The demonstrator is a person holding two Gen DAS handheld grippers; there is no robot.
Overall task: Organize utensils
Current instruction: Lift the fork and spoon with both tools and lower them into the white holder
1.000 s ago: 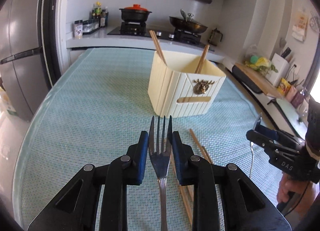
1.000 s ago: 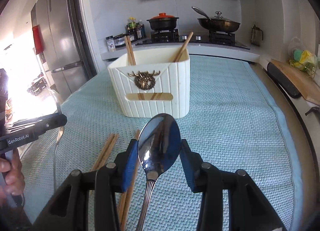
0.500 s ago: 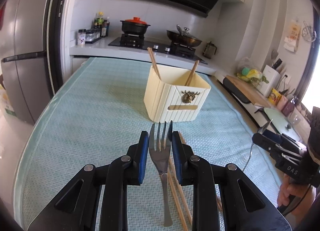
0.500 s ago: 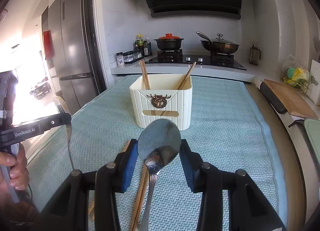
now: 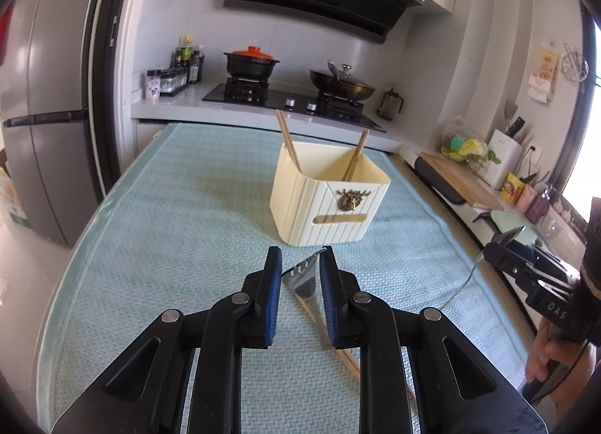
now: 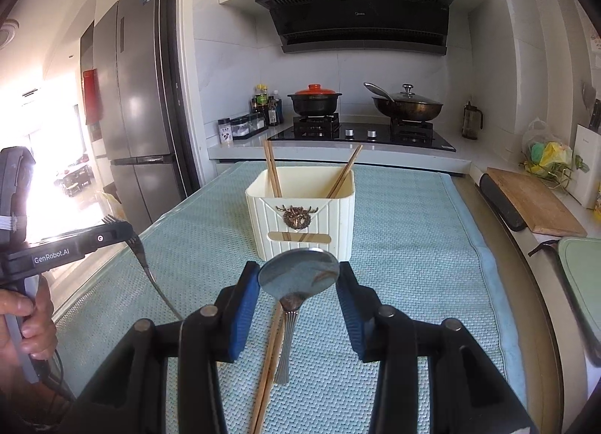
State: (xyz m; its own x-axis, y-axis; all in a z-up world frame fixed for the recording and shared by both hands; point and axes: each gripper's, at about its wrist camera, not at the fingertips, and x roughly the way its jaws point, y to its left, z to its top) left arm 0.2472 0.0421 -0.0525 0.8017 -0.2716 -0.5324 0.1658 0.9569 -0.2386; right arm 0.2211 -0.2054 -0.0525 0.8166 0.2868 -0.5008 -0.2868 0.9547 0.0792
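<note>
A cream utensil box (image 5: 330, 204) with a brass emblem stands on the teal mat, also in the right wrist view (image 6: 302, 216); chopsticks (image 5: 287, 144) lean inside it. My left gripper (image 5: 300, 276) is shut on a steel fork (image 5: 306, 283), held tilted above the mat. My right gripper (image 6: 299, 280) is shut on a steel spoon (image 6: 298, 276), its handle hanging down. Loose chopsticks (image 6: 268, 362) lie on the mat below the spoon. The left gripper with the fork (image 6: 141, 253) shows at the left of the right wrist view.
The teal mat (image 5: 180, 216) covers the counter. Behind are a stove with a red-lidded pot (image 5: 251, 65) and a wok (image 5: 342, 82), spice jars, and a fridge (image 5: 49, 103) at left. A cutting board (image 6: 533, 201) lies on the right counter.
Both grippers have risen and pulled back from the box, lifting the fork and the spoon off the mat. The fork has tilted sideways between the left fingers.
</note>
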